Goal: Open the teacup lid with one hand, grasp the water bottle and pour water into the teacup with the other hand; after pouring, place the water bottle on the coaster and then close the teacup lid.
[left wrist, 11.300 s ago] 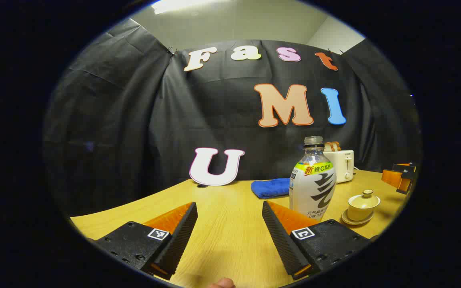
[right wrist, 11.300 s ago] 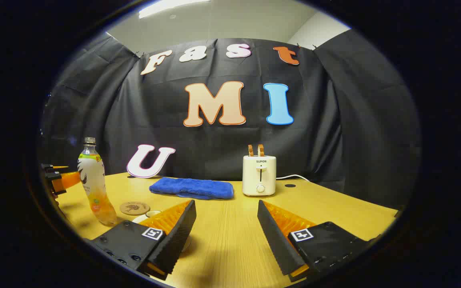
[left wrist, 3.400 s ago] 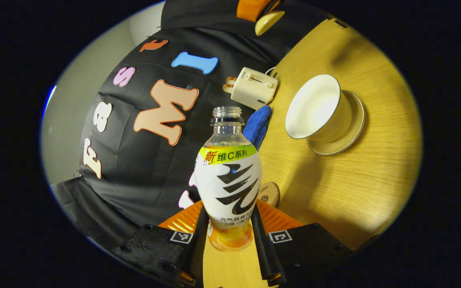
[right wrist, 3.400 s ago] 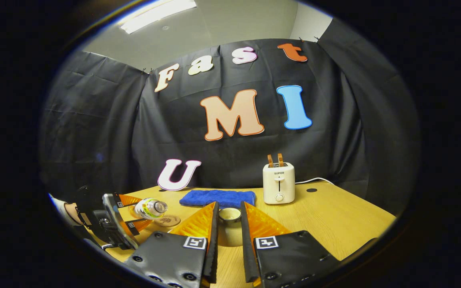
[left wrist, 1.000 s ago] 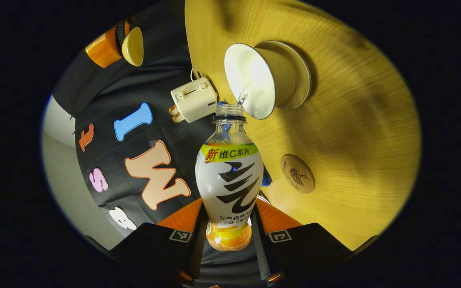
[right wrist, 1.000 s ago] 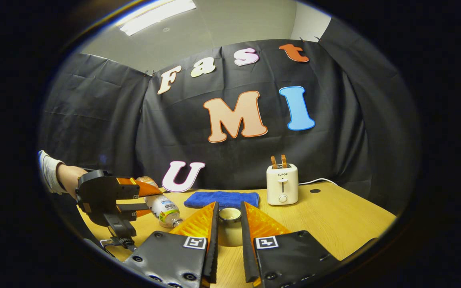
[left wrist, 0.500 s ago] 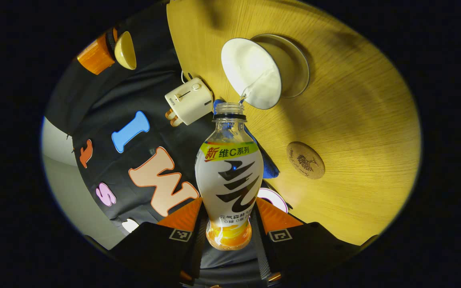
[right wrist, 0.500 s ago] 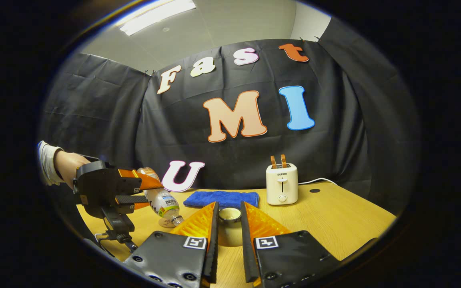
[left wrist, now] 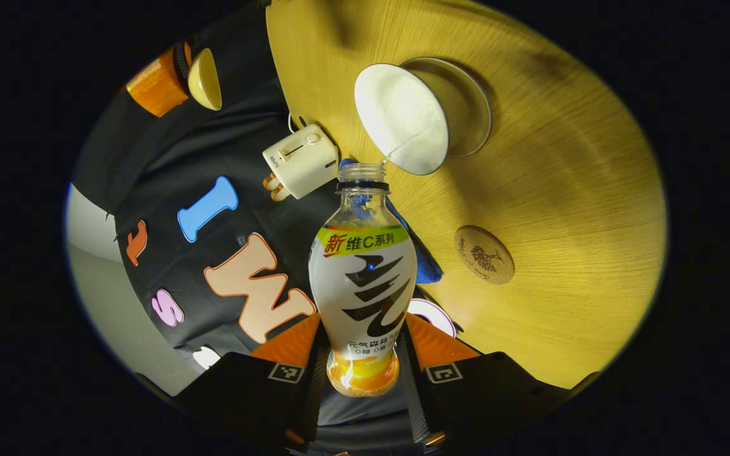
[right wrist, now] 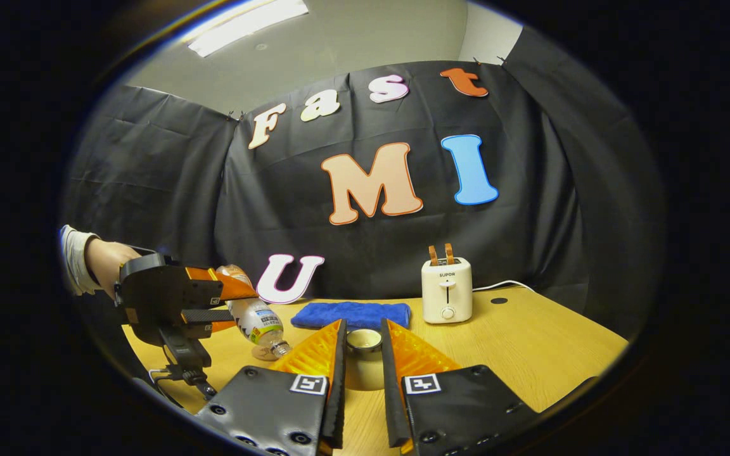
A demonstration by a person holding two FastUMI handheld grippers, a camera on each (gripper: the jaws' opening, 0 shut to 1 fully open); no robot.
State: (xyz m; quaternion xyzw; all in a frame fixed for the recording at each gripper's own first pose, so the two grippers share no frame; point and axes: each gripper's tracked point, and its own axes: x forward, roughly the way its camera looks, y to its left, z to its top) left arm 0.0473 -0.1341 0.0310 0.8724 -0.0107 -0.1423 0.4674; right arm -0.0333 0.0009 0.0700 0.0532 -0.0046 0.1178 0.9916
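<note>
Water bottle (left wrist: 362, 278), gripped low by the closed left tongs (left wrist: 360, 373), tips over the open teacup (left wrist: 403, 117) mid-bench, a thin stream pouring. Next, I judge: level it, set it on the coaster (left wrist: 484, 254). Right tongs (right wrist: 363, 361) pinch the lid (right wrist: 364, 340); cup's fill level unclear.

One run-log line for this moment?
phase: pouring | left tongs: shut on water bottle, tipped over teacup | right tongs: holding lid aloft | coaster: bare
</note>
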